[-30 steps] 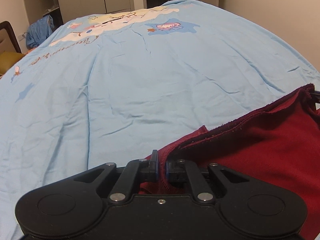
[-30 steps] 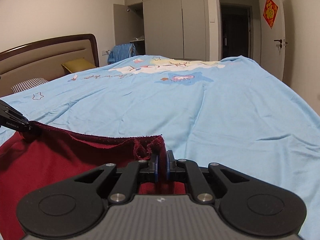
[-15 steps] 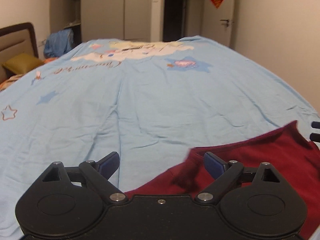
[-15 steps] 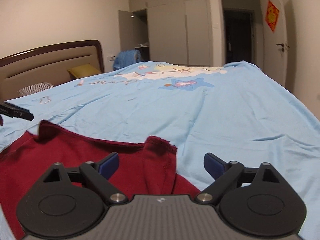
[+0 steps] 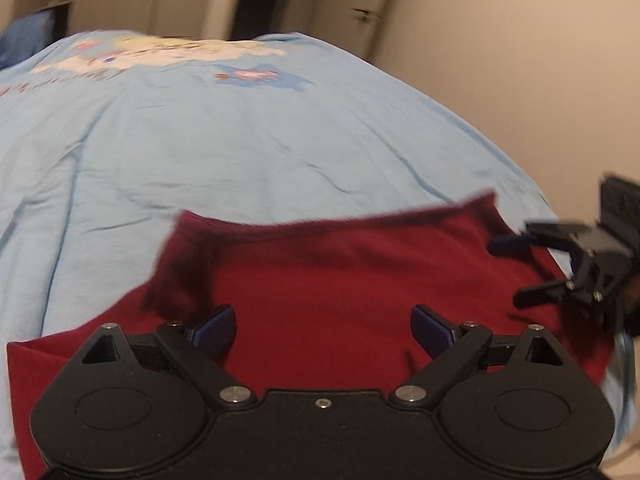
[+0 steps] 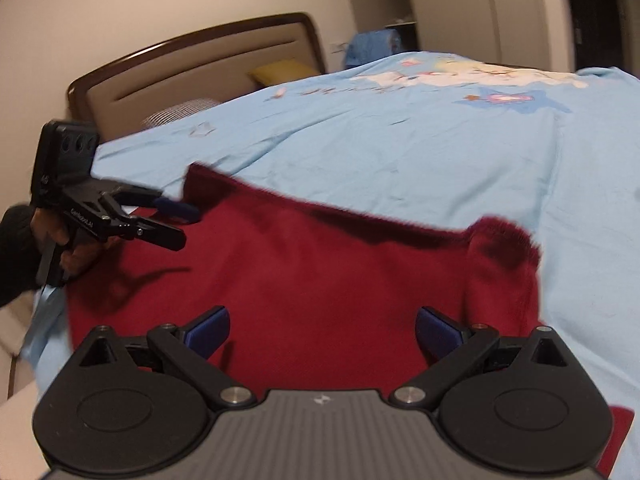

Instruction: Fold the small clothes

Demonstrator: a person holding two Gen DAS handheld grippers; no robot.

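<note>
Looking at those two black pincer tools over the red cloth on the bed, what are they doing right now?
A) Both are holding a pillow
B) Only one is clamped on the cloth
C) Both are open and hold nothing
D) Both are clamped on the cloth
C: the left gripper and right gripper both have their blue pads spread apart, and the red garment lies loose on the blue bedsheet.

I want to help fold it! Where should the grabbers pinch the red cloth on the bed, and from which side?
Probably the two far corners of the red cloth: the peaked one for the left gripper, the rumpled one for the right gripper. Both are open. Those corners sit raised off the blue bedsheet, so fingers could slide in low from the near side.
</note>
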